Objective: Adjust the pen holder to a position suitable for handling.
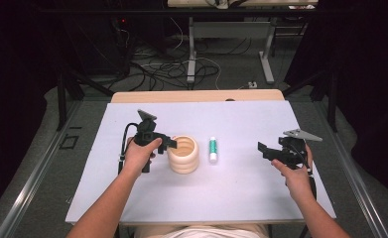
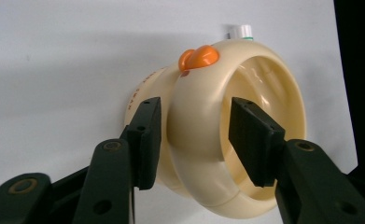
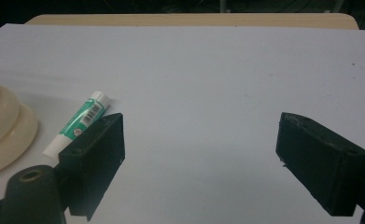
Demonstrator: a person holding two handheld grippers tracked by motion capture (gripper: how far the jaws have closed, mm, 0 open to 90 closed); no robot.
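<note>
At the left gripper we found the jaws parted wide and straddling the wall of a cream ribbed cup: one jaw stood outside the wall, the other inside the mouth, with a gap showing between each pad and the plastic, so nothing was clamped. In the left gripper view the cup carried a small orange knob on its rim, and the white cap of a green-and-white tube peeked out just past it. From the high view we saw the left gripper held in a hand at the cup's left side, the cup standing upright near the middle of the white table, mouth up. The tube lay flat just beside the cup on its right, apart from it, pointing away from the person. Well off to the right, the right gripper hovered in the other hand with its jaws spread wide and nothing between them. The right gripper view confirmed it: bare tabletop filled the gap between the jaws, the tube lay beyond the left-hand jaw, and the cup's stacked rings sat at the frame's left edge. Beyond the table, cables sprawled across the floor.
</note>
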